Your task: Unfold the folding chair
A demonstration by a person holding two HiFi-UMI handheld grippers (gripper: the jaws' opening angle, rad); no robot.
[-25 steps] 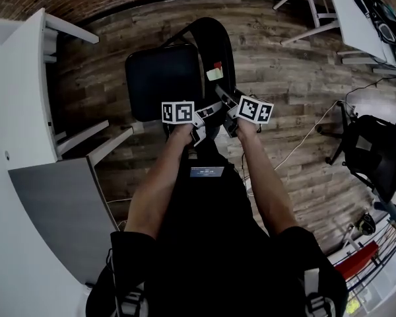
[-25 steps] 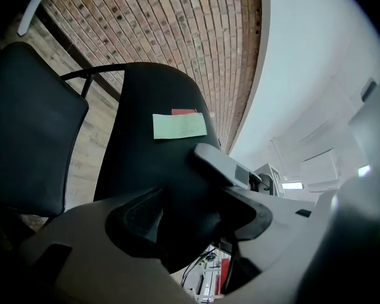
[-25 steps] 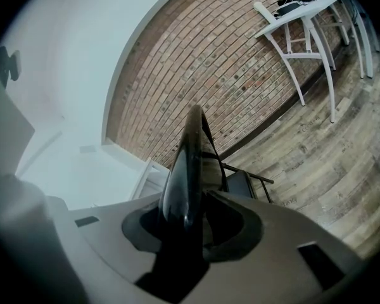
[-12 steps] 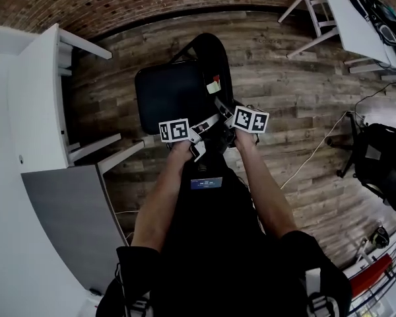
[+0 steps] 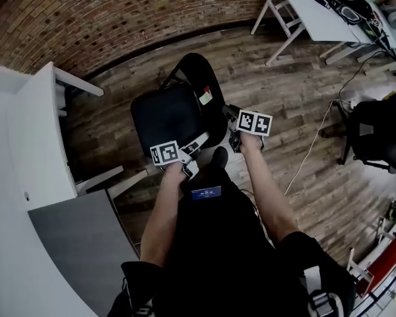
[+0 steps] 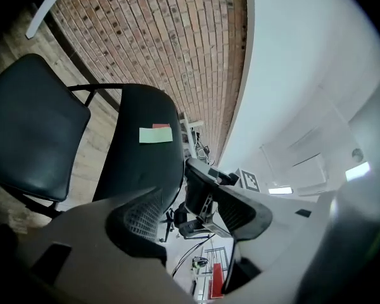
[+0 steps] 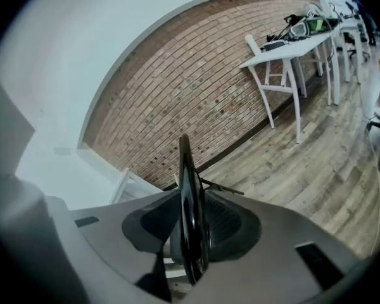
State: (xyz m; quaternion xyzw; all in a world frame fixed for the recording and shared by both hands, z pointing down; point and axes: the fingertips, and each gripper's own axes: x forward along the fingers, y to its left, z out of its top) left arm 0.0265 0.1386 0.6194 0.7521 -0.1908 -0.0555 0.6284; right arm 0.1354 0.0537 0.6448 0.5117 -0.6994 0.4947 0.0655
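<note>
**Folding chair** (image 5: 185, 104): black, standing on the wooden floor (image 5: 297, 98) straight ahead of the person. It has a padded seat (image 5: 165, 116) and a curved backrest (image 5: 201, 74). In the head view the seat lies flat, left of the backrest. A pale green label (image 6: 155, 134) with a red strip above it is stuck on the backrest.

**Right gripper** (image 5: 232, 116): at the chair's right side, on the backrest's near edge. In the right gripper view the backrest (image 7: 189, 220) shows edge-on as a thin black blade between the two pads. One pad lies against each face, so the gripper has hold of it. The jaws stand fairly wide round this edge and have just been closing a little.

**Left gripper** (image 5: 193, 147): at the chair's near side, just beside the near right corner of the seat, where the seat meets the backrest. In the left gripper view (image 6: 196, 214) the jaws are parted and hold nothing. The gap shows only the other gripper and the far room. The backrest rises beyond the left-hand jaw, and the seat lies further left.

**Round the chair**
- Brick wall (image 5: 119, 18): behind the chair.
- White table (image 5: 317, 15): well off to the chair's far right.
- Black office chair (image 5: 376, 131): well apart to the right.
- White desk (image 5: 36, 131): to the left.
</note>
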